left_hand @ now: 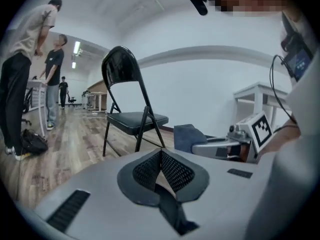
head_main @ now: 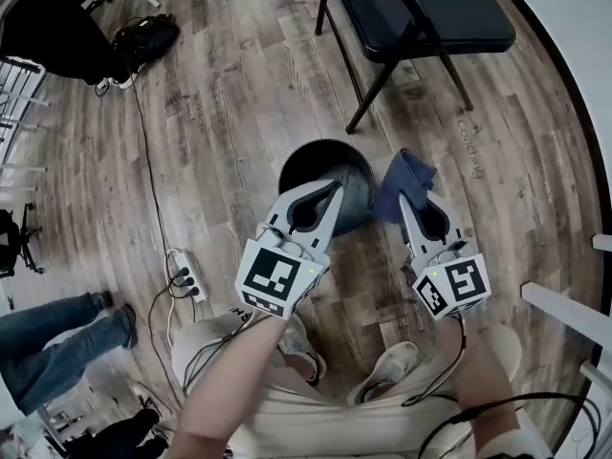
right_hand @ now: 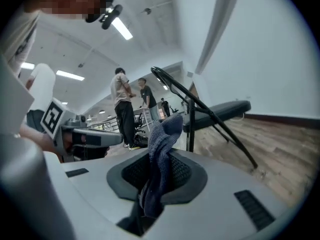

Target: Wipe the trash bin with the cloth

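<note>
While the right gripper pinches the blue cloth, the left gripper, jaws pressed together empty, seemingly hangs over the trash bin.

Place: we take this for a large open workroom, more office or lab than home.
Floor: we see wood-look planks running far back, with a power strip and loose cables lying on them.
Furniture: we see a black folding chair and a white desk against bare pale walls.
Ceiling: we see strip lights in rows.
People: we see several people standing at the far end.
</note>
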A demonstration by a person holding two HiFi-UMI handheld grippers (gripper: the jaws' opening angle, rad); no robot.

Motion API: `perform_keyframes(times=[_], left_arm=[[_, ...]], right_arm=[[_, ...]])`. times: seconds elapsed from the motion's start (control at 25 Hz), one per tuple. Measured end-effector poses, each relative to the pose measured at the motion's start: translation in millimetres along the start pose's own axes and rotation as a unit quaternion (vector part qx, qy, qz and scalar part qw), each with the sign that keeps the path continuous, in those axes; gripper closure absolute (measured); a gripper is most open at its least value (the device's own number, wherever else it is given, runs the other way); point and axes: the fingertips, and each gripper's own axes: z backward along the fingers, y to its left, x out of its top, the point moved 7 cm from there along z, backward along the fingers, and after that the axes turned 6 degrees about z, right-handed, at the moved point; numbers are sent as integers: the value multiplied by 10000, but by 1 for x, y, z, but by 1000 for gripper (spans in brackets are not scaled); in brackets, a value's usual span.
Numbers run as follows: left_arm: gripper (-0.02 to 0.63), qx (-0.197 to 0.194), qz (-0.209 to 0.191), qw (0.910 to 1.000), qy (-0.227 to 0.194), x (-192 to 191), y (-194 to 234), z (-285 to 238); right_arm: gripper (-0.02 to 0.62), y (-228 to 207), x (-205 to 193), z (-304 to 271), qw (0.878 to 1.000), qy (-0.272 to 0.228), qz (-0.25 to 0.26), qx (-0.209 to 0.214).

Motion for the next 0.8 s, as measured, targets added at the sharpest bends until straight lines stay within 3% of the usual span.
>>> perform_keyframes(times=[0.16,0.24,0.36,0.56,0.8], left_arm=[[595,-77,52,9994,345,-17,-20,-16],[595,-172,-152,9991,347,-9,-26,-22],[595,-13,-358,9991,220,10,-20,-31],[595,26,-510,9986,117,19,-20,-36],[595,-72,-38,9992,386,-4,-21,-46]], right_arm=[[532,-8,-43,-8,9953,647,-672,-251],[532,-7,-59,-11,9946,790,-630,-220],[532,-10,-69,-11,9953,826,-497,-131],[532,-12,-73,-20,9913,940,-924,-61],[532,-12,-106,-19,9746,1727,-1397,-275]])
